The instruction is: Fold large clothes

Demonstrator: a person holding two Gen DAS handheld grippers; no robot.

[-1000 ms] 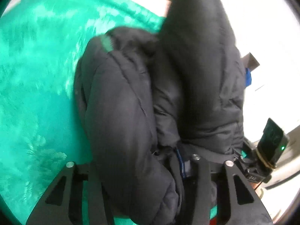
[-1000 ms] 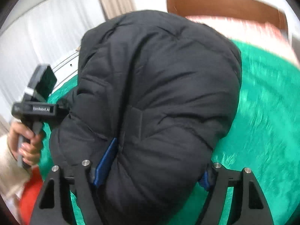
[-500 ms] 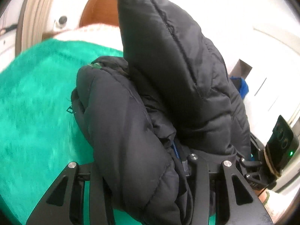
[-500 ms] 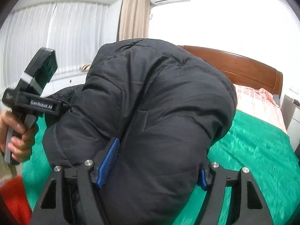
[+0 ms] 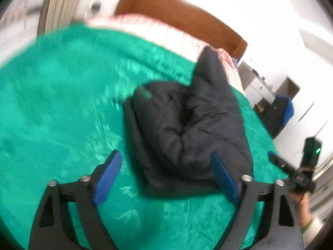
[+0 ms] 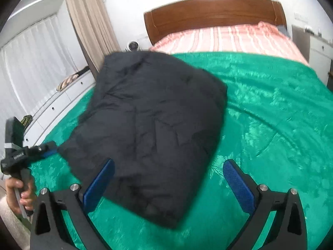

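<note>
Jacket released onto bed.
Both grippers, left gripper (image 5: pixel 164 174) and right gripper (image 6: pixel 169 180), now spread and empty after pinching the black jacket (image 6: pixel 149 129) half a second ago; folded bundle resting on green blanket (image 6: pixel 270 125). Fold apparently complete.

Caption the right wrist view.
Folded black puffer jacket on green bedspread, open right gripper before it.

A green blanket (image 6: pixel 270 108) covers the bed; striped pink bedding (image 6: pixel 224 37) lies at the wooden headboard (image 6: pixel 212 10). Beige curtain (image 6: pixel 87 20) hangs left.
</note>
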